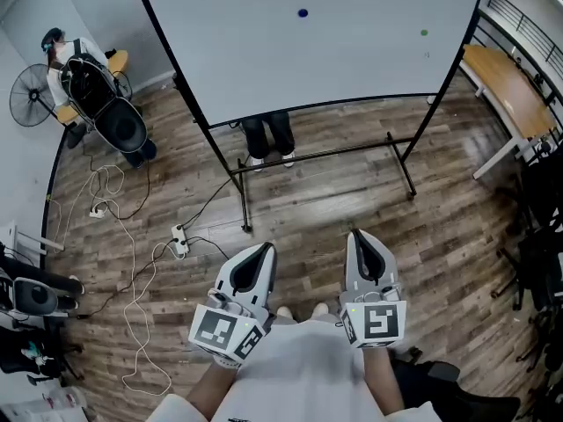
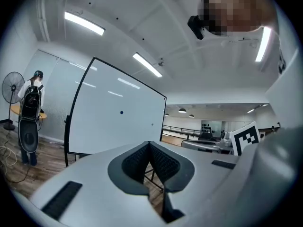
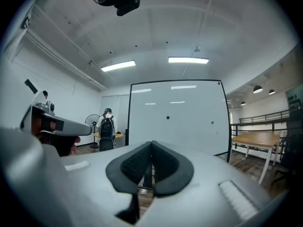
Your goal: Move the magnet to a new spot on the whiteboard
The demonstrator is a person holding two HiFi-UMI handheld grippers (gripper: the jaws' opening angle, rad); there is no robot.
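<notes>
Claws first: my left claw (image 1: 264, 250) and right claw (image 1: 359, 236) are both pressed together on nothing, well apart from the small dark-blue round magnet (image 1: 303, 12) near the middle of the white whiteboard (image 1: 352, 69), which I judge light, hard, best pinched across its rim

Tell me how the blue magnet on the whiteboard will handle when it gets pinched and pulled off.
The blue magnet shows as a small round dot: probably rigid and light, but little to pinch, so it may slip. It clings to the upright whiteboard, so it likely resists, then pops free suddenly.
</notes>
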